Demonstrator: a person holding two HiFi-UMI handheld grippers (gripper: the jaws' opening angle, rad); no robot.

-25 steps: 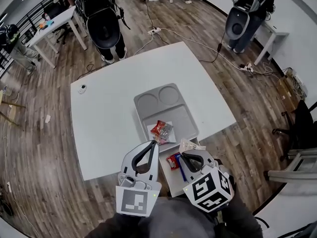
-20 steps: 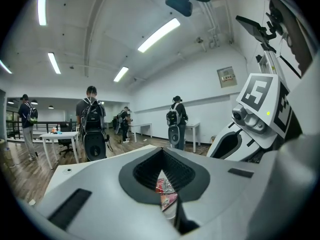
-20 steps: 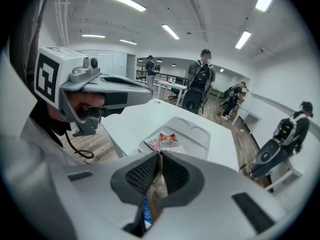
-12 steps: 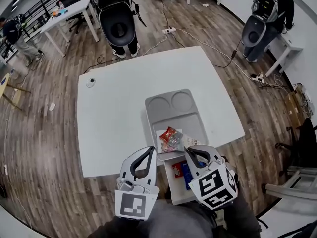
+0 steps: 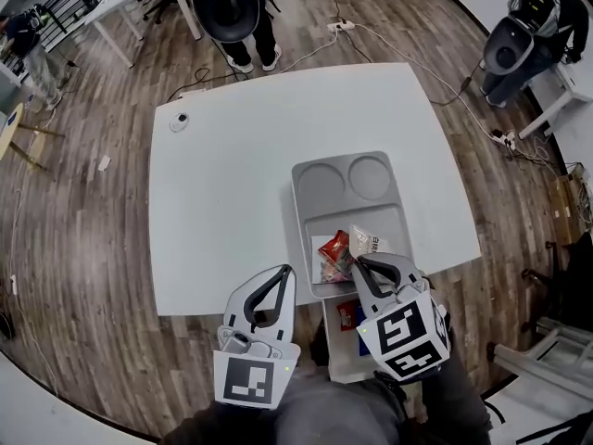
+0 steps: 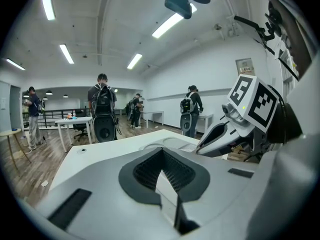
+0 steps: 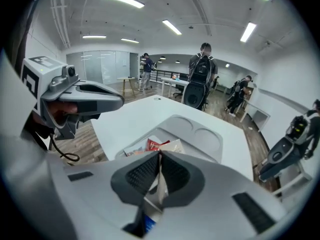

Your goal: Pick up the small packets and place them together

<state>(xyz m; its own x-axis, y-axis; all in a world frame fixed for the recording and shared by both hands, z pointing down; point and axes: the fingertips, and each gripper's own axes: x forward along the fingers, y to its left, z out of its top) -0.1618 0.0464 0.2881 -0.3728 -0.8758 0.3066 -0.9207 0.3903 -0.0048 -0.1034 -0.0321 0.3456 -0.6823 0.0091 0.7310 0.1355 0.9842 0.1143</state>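
Note:
A grey compartment tray (image 5: 310, 193) lies on the white table (image 5: 222, 184). In its near compartment sit a red packet (image 5: 335, 247) and a clear one on white paper. My right gripper (image 5: 359, 261) hovers at the tray's near edge, shut on a thin white packet (image 5: 369, 242) that sticks out past its tips over that compartment. In the right gripper view, the white packet (image 7: 170, 146) shows between the pressed pads, with the red packet (image 7: 154, 144) and tray (image 7: 192, 129) beyond. My left gripper (image 5: 285, 270) is shut and empty over the table's near edge, left of the tray.
A low white box (image 5: 338, 346) below the table's near edge holds a red and a blue packet. A small round object (image 5: 179, 121) sits at the table's far left corner. People with backpacks stand beyond the table, and cables (image 5: 371, 35) lie on the wooden floor.
My right gripper has carried the white packet forward from above the low white box to over the tray's near compartment. The left gripper has stayed by the table's near edge.

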